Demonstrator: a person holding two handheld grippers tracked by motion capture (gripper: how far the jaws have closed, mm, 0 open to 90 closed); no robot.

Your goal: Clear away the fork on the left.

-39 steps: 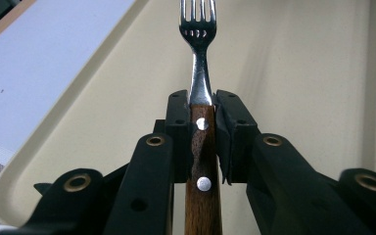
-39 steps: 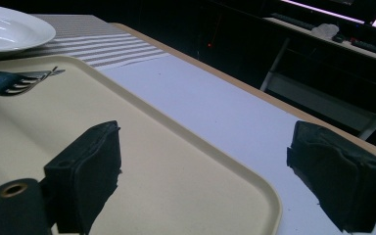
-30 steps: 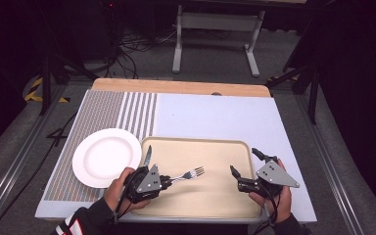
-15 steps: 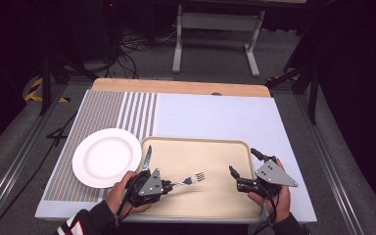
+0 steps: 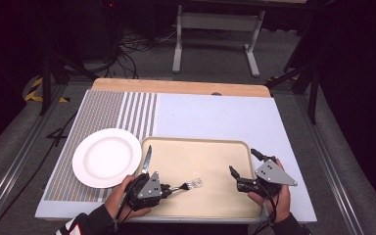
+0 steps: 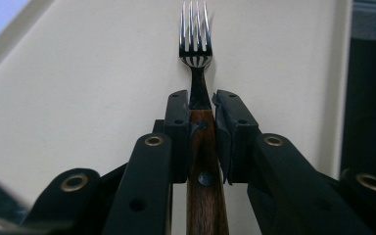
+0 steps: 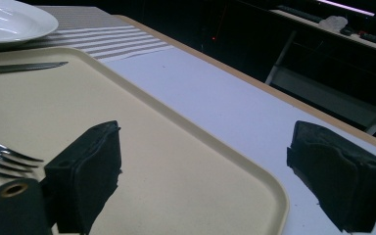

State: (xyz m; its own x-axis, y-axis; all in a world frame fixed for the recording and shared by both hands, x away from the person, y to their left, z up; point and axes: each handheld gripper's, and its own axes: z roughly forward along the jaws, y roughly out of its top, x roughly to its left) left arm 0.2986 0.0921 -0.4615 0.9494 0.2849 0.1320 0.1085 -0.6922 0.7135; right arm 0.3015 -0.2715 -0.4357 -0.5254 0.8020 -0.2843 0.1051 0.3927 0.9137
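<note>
Left tongs (image 6: 199,105) clamped the fork (image 6: 194,36) by its wooden handle, over the tray (image 5: 210,147) — grasp done, transfer pending. Right tongs (image 7: 203,171) stood wide, empty, at the tray's right rim. Knife (image 5: 147,160) untouched at the tray's left edge.

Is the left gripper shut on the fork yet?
Shut on it: the left gripper has both jaws pressed against the fork at its wooden handle, tines pointing out over the tray.
</note>
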